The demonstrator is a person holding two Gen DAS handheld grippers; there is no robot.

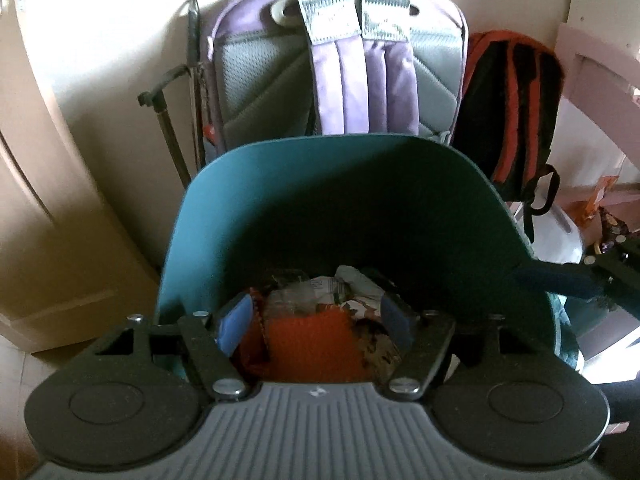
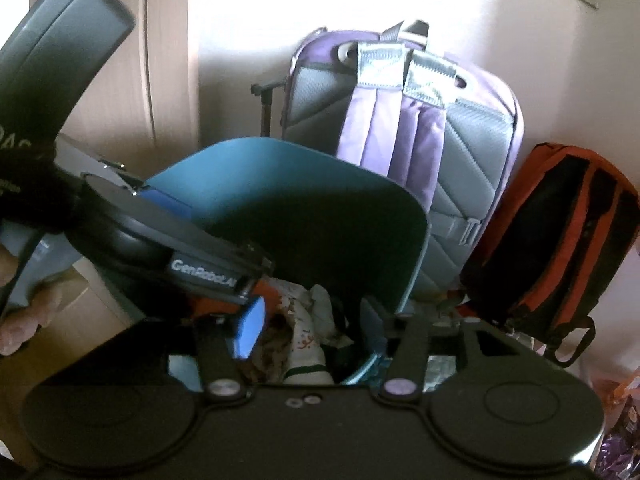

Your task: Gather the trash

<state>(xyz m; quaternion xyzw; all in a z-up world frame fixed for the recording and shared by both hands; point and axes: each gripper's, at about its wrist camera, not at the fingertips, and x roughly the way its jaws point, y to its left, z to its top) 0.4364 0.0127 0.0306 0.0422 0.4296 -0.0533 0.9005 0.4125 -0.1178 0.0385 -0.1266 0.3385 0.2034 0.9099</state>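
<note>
A teal bin (image 1: 360, 200) stands on the floor with trash heaped in its bottom. My left gripper (image 1: 316, 316) hangs open over the bin's near rim. An orange wrapper (image 1: 312, 340) and crumpled white paper (image 1: 348, 288) lie below between its blue pads, and neither pad presses on them. My right gripper (image 2: 310, 324) is open too, over the bin (image 2: 320, 208), with a white printed wrapper (image 2: 308, 344) lying beneath it. One blue right finger (image 1: 560, 280) reaches over the bin's right rim. The left gripper's fingers (image 2: 224, 264) dip into the bin from the left.
A purple and grey backpack (image 1: 360, 72) leans on the wall behind the bin, with a black and orange backpack (image 1: 512, 108) to its right. Black poles (image 1: 168, 128) stand left of them. A cream door (image 1: 40, 160) is at the left. A person's hand (image 2: 20, 320) holds the left gripper.
</note>
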